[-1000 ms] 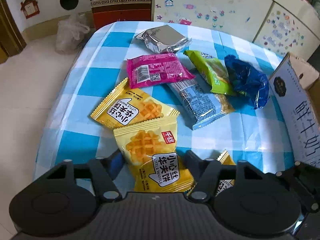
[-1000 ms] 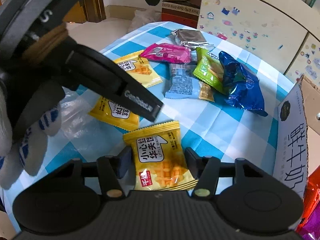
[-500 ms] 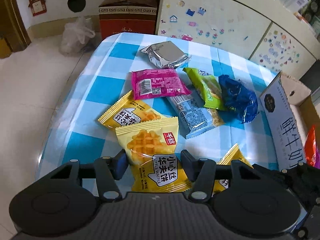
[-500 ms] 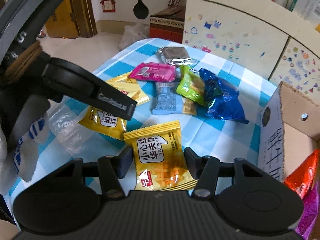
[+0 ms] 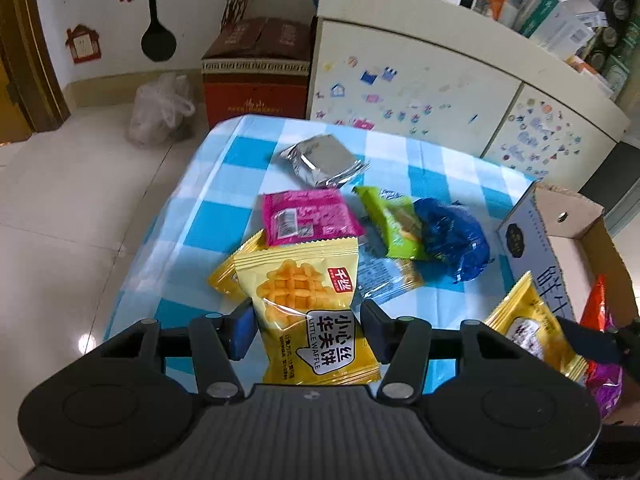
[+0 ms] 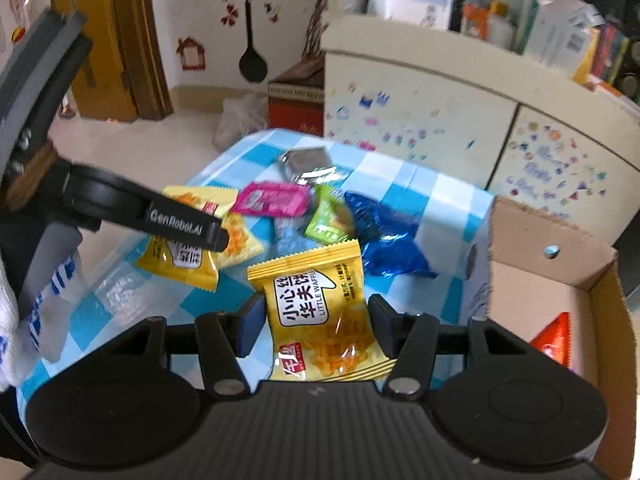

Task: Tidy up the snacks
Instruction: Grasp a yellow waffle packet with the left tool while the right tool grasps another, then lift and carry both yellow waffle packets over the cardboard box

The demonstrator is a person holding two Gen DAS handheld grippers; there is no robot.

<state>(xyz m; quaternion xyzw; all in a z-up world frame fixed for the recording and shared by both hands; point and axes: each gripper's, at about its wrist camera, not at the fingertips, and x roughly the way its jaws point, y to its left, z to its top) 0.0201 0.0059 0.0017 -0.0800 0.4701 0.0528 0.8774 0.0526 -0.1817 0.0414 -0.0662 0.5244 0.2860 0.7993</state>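
Left gripper [image 5: 306, 330] clenched on a yellow waffle packet [image 5: 308, 304]; right gripper [image 6: 314, 326] grips another waffle packet [image 6: 320, 308] (both above the checked table [image 5: 224, 168]).

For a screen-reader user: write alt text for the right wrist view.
The right gripper holds a yellow waffle packet above a blue checked table strewn with snack packets. The left gripper holds another waffle packet at left; a cardboard box is at right.

Both yellow waffle packets, one in the left claw [image 5: 306, 330] and one in the right claw [image 6: 314, 326], read "LITTLE WAFFLE" beside Chinese characters. The left claw's black finger [image 6: 176, 222] bears "GenRobot.AI".
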